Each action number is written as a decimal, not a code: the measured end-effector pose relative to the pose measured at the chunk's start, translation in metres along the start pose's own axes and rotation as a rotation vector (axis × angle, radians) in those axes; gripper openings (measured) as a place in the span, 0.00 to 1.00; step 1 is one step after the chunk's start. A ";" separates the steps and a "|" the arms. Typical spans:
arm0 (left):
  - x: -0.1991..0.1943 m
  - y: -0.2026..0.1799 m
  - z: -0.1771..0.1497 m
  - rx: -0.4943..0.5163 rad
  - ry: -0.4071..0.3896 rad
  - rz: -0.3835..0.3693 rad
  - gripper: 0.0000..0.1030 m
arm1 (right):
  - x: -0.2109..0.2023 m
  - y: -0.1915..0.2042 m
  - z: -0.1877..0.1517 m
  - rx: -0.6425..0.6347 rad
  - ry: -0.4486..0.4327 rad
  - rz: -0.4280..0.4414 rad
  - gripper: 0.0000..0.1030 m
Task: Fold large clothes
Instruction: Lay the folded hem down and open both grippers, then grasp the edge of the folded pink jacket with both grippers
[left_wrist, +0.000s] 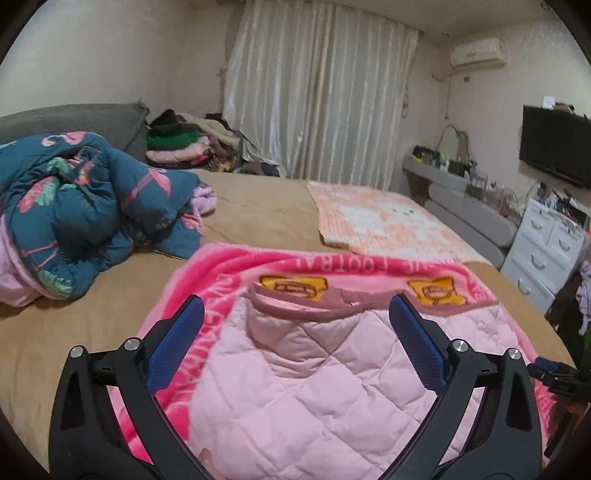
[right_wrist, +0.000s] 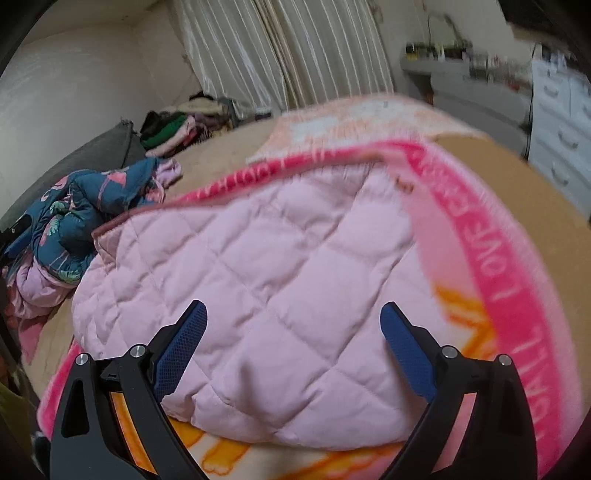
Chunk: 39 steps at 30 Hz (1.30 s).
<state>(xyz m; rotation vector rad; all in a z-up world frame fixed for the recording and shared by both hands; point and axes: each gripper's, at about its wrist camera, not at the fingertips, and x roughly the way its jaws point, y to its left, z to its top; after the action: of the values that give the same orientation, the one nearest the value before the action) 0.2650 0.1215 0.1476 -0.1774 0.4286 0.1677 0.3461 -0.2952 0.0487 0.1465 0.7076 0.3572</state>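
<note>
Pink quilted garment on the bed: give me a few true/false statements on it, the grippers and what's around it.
1. The pink quilted garment lies on a bright pink blanket. True.
2. The left gripper is clamped on the garment. False: its jaws stand wide apart, gripping nothing.
3. The right gripper is open. True.
4. The teal flowered bedding is spread flat. False: it lies bunched in a heap.
5. The curtains are drawn shut. True.
</note>
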 end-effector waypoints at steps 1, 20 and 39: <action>-0.006 0.003 0.001 -0.006 -0.014 0.001 0.91 | -0.005 -0.004 0.003 -0.008 -0.020 -0.022 0.95; 0.105 0.089 -0.133 -0.178 0.420 -0.068 0.46 | 0.067 -0.037 -0.016 -0.051 0.133 -0.120 0.38; 0.154 0.054 -0.070 -0.090 0.323 0.123 0.13 | 0.115 -0.031 0.063 -0.037 0.042 -0.230 0.16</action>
<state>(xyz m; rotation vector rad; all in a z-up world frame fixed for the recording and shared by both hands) 0.3641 0.1789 0.0123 -0.2684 0.7545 0.2815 0.4772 -0.2828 0.0186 0.0223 0.7502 0.1530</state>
